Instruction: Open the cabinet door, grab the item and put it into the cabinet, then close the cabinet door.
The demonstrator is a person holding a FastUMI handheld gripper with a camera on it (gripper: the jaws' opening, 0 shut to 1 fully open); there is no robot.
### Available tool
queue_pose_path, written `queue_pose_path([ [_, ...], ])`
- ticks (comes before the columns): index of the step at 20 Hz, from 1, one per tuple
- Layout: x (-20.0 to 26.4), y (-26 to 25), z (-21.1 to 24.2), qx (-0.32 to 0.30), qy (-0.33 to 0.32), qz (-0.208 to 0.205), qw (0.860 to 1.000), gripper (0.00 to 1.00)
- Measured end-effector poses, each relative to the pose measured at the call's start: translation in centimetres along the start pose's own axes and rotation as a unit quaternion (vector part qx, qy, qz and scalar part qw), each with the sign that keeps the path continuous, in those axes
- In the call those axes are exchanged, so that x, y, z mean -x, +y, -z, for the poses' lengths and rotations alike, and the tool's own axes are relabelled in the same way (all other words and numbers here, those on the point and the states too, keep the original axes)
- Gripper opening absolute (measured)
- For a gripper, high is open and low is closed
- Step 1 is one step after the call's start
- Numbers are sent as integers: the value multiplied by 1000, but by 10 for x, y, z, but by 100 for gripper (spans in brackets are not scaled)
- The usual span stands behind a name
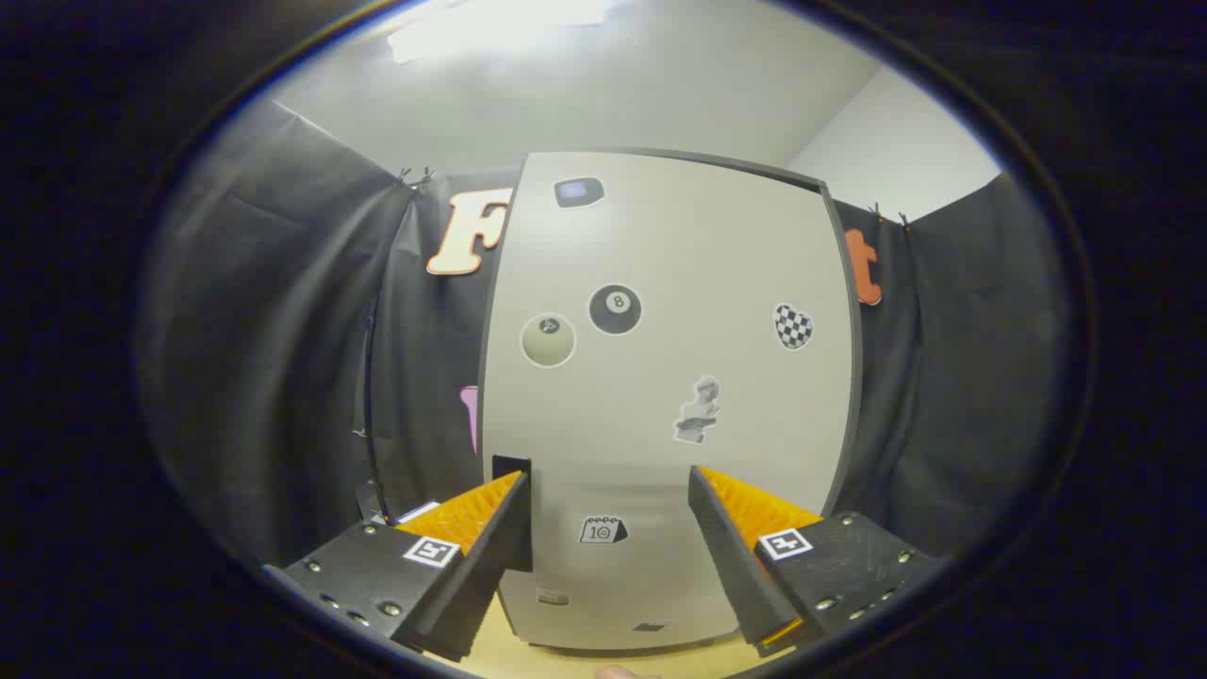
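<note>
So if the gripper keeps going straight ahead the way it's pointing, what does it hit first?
Most likely the closed cabinet door. The gripper is open and faces it squarely, with the calendar sticker between the fingers. Its left finger lines up near the dark handle on the door's edge. Depth is hard to judge.

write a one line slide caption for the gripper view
Open claw faces the closed, sticker-covered cabinet door, its dark handle just ahead of one finger.

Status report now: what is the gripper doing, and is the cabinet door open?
Gripper open, nothing between fingers. Pale grey sticker-covered cabinet door shut, just ahead. Small black handle by one fingertip. Nothing in the way.
</note>
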State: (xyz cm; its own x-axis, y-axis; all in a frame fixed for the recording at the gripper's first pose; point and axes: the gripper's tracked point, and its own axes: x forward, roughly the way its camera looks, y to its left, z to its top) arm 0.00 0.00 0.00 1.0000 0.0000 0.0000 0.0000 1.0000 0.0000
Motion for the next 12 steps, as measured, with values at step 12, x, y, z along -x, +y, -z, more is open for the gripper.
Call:
queue_pose_path([
  [12,-1,6,11,11,26,5,1000,100],
])
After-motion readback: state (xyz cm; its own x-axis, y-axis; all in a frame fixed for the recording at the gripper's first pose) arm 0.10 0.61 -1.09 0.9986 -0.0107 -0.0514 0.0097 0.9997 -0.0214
